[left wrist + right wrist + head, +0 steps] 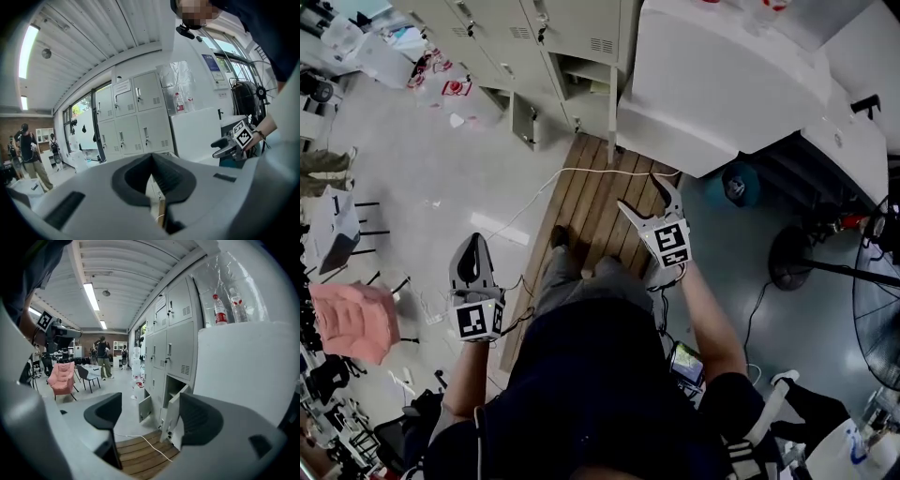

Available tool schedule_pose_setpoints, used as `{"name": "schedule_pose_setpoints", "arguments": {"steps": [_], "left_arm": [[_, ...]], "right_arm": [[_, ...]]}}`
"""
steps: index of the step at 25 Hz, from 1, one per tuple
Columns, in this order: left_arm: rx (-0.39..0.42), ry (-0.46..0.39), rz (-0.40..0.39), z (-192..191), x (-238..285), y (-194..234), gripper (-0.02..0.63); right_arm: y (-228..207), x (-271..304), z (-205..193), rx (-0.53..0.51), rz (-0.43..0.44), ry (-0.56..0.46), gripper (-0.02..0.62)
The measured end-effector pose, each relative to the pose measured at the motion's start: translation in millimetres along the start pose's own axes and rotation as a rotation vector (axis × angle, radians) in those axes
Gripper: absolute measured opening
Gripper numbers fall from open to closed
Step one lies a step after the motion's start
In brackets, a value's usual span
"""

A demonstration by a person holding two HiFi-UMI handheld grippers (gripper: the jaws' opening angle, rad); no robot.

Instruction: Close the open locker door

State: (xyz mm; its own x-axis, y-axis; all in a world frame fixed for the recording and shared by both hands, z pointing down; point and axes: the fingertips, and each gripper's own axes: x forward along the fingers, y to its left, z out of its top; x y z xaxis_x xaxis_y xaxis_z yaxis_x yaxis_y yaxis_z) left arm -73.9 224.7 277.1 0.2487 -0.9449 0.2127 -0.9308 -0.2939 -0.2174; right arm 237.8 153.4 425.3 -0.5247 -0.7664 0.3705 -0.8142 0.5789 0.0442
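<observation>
A grey locker bank [534, 37] stands ahead, also in the right gripper view [173, 348]. Two of its bottom doors hang open: the nearer one [172, 411] by the white cabinet, seen edge-on in the head view [612, 108], and a farther one [144, 408] [525, 120]. My right gripper [649, 199] [150, 416] is held over the wooden platform, short of the nearer door. It is open and empty. Lower and to the left, my left gripper [472, 255] [151, 159] is shut on nothing, well away from the lockers.
A wooden slat platform [600, 206] lies before the lockers with a white cable [581, 173] across it. A big white cabinet [722, 84] stands at the right, with bottles [219, 310] on top. A pink chair [356, 319] is at the left and a fan [877, 309] at the right. People [102, 355] stand far back.
</observation>
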Motion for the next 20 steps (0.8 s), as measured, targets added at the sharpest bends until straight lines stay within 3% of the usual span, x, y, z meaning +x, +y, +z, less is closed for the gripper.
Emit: {"name": "schedule_pose_setpoints", "arguments": {"steps": [8,12,20], "left_arm": [[0.038,0.0,-0.103,-58.8,61.0,-0.6,0.005],[0.005,0.054,-0.109,-80.3,77.9,1.7,0.005],[0.048,0.124,-0.137,-120.5,108.5,0.8,0.005]], "right_arm": [[-36.1,105.7,-80.5,-0.006,0.046,0.02,0.366],[-52.0,155.8,-119.5,0.021,0.072,0.051,0.345],[-78.6,220.6,-189.2,0.02,0.122,0.12,0.301]]}}
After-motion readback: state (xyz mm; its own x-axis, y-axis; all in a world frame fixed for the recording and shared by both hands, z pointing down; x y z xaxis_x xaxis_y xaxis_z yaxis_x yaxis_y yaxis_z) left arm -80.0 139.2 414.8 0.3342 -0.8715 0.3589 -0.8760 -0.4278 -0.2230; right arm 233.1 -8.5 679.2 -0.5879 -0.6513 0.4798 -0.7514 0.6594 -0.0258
